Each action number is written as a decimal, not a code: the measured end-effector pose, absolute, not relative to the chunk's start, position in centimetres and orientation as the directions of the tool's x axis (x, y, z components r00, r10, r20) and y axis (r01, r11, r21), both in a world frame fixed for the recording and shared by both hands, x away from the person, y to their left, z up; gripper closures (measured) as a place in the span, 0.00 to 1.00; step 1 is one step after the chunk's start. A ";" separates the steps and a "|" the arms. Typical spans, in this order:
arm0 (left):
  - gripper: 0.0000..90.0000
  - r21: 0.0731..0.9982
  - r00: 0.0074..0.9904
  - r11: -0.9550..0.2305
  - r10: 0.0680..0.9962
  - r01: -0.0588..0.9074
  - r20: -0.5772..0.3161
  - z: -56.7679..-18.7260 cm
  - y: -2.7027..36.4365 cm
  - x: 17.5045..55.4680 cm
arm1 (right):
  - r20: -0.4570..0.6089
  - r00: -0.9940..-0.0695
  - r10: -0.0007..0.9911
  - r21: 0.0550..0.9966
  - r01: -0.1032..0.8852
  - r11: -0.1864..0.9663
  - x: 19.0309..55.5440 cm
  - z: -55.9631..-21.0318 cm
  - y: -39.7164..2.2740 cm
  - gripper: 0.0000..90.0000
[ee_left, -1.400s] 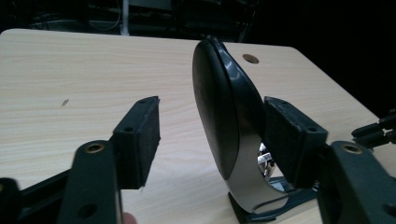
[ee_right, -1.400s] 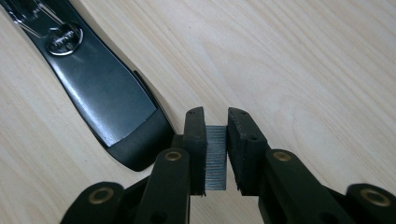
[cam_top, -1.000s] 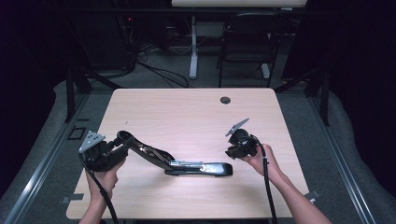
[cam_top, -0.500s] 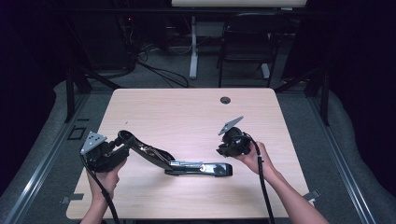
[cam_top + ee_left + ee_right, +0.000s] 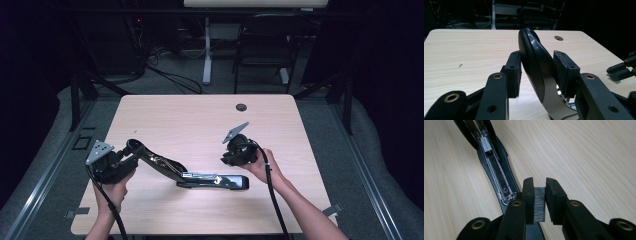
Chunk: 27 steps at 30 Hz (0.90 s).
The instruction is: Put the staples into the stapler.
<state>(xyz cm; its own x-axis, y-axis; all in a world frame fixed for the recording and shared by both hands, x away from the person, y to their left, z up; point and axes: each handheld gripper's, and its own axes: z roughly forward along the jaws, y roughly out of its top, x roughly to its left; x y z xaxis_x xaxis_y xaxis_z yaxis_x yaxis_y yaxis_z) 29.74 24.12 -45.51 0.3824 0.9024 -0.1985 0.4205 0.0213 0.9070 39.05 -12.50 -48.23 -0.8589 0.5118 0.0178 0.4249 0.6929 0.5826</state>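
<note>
the stapler (image 5: 200, 176) was glossy black with a silvery metal channel. the strip of staples (image 5: 539, 204) showed fine grey stripes. the table (image 5: 190, 120) was pale wood grain, and both tongs' pads (image 5: 515, 72) were matte black.

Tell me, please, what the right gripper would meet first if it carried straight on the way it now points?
Most likely the open staple channel of the stapler. The right gripper, shut on a strip of staples, points along that channel just ahead, though its height above it is unclear.
</note>
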 end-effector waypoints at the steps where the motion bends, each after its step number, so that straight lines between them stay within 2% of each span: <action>1: 0.66 0.907 0.384 0.022 0.902 0.420 -0.200 -45.5 24.1 29.8 | 0.018 -0.864 0.504 0.576 0.421 0.701 39.1 -48.2 -12.4 0.87; 10: 0.66 0.907 0.383 0.022 0.902 0.421 -0.199 -45.5 24.1 29.8 | 0.024 -0.881 0.472 0.580 0.397 0.711 39.4 -48.6 -10.9 0.87; 27: 0.66 0.904 0.381 0.015 0.904 0.427 -0.195 -45.5 24.1 29.7 | 0.039 -0.937 0.346 0.579 0.304 0.757 39.0 -49.7 -8.8 0.87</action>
